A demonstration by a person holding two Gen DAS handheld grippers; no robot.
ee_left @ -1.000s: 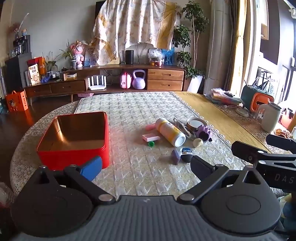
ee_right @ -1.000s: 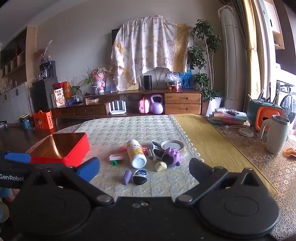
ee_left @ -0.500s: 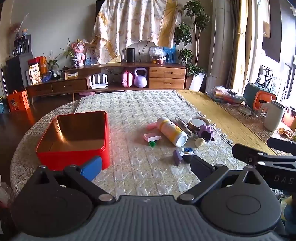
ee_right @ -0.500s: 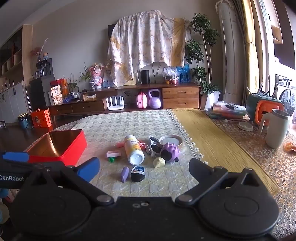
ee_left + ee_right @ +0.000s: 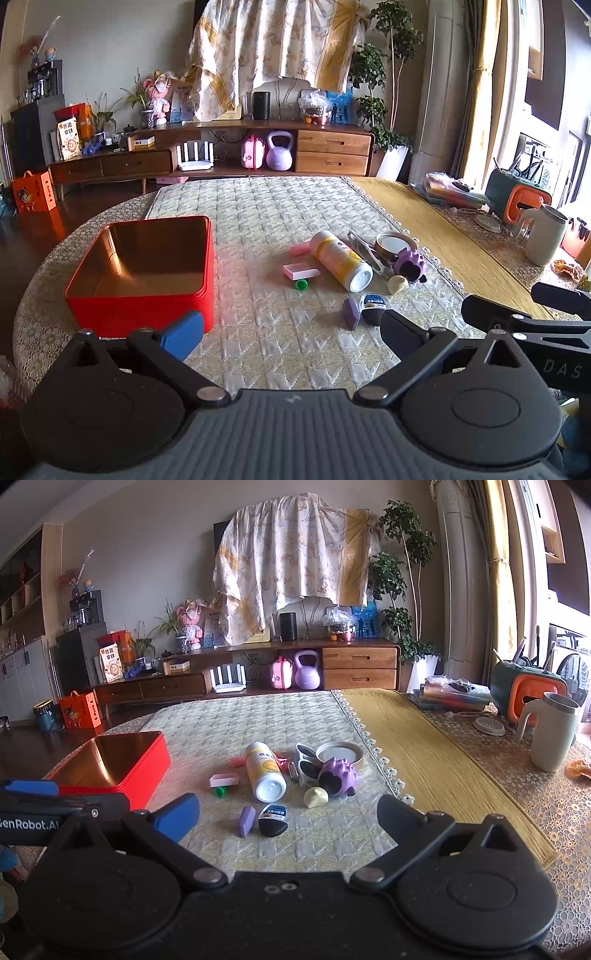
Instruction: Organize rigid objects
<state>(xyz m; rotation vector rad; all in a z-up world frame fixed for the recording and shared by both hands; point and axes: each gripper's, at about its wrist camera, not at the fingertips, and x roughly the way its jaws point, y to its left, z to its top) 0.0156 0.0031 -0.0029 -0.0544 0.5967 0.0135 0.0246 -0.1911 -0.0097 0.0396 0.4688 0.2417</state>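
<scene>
One red tin (image 5: pixel 147 273) sits on the desk (image 5: pixel 280 206) at nine o'clock, open and holding nothing. One loose cluster lies at three o'clock of it: one yellow-labelled bottle (image 5: pixel 341 260) on its side, one pink eraser (image 5: pixel 301 270), one green cap (image 5: pixel 301 284), one purple block (image 5: pixel 351 313), one dark pod (image 5: pixel 373 308), one cream lump (image 5: pixel 398 283), one purple spiky toy (image 5: pixel 410 263) and one tape roll (image 5: pixel 393 243). Behind the bottle something pink is half hidden (hard to name). The left claw (image 5: pixel 291 334) and the right claw (image 5: pixel 290 818) both hover with fingers apart, gripping nothing.
</scene>
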